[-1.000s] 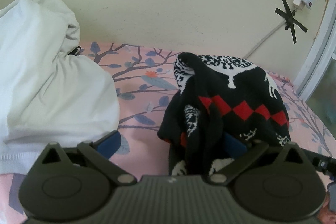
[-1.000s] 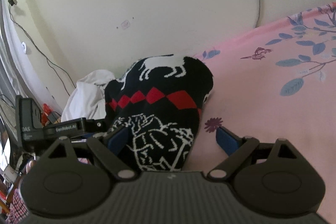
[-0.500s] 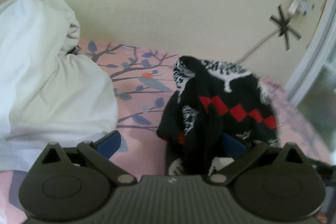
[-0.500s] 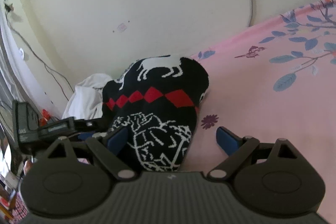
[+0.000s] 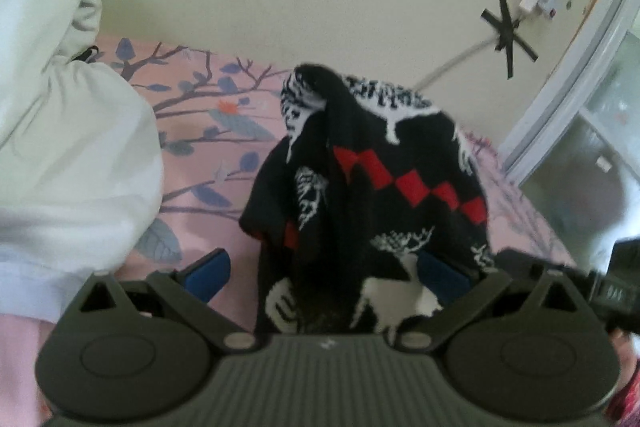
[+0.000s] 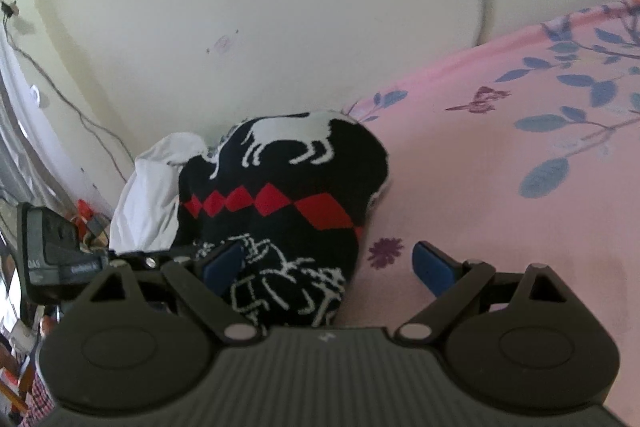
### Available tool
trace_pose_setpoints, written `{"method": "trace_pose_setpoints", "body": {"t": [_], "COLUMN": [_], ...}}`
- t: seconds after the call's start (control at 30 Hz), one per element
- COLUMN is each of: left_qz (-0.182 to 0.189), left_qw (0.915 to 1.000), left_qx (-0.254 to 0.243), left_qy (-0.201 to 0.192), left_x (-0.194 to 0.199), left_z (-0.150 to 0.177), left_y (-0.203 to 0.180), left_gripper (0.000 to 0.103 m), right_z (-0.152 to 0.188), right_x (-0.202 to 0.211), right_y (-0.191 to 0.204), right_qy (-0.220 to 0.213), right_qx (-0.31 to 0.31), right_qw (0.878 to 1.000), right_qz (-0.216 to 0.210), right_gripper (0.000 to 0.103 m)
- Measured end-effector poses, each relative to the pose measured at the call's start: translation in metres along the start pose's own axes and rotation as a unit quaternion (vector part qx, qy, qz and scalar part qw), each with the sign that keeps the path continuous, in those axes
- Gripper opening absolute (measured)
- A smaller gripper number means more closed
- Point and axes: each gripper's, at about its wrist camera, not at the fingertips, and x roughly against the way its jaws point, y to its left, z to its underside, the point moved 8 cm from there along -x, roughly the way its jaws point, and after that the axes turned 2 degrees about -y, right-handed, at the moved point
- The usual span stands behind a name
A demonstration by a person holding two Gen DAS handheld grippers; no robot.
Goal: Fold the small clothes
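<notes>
Sweater (image 5: 372,187) bunched on the bed (image 6: 500,187) — between your fingers.
Your left gripper (image 5: 324,271) and right gripper (image 6: 328,263) both gape wide, straddling its near edge, gripping nothing.

Left gripper (image 5: 326,273): my jaws stand wide apart, blue pads spread to either side.
Right gripper (image 6: 330,265): my jaws are also spread wide, nothing pinched between the blue pads.
Position: my right gripper shows at the right edge of the left view; my left gripper shows at the left edge of the right view.
</notes>
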Motion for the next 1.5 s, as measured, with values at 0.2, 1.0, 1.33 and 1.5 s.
{"method": "trace_pose_setpoints", "body": {"t": [0.2, 1.0, 1.33, 1.5], "left_qz": [0.013, 0.059, -0.024, -0.041], "left_qw": [0.9998, 0.9841, 0.9855, 0.9857], "left_qx": [0.012, -0.162, -0.16, -0.161], "left_qy": [-0.003, 0.044, 0.053, 0.027], "left_x": [-0.001, -0.207, -0.263, -0.206], "left_z": [-0.001, -0.081, -0.079, -0.062], "left_y": [0.008, -0.256, -0.26, -0.238], "left_gripper": [0.103, 0.092, 0.103, 0.103], "right_z": [-0.003, -0.149, -0.149, -0.126], "right_x": [-0.038, 0.068, 0.065, 0.1], "right_y": [0.013, -0.181, -0.248, -0.207], "right_qy": [0.048, -0.085, -0.109, -0.138], "right_qx": [0.007, 0.022, -0.026, 0.012], "right_qw": [0.998, 0.991, 0.973, 0.964], "right_qz": [-0.035, 0.103, 0.201, 0.228], "right_gripper": [0.089, 0.046, 0.085, 0.086]}}
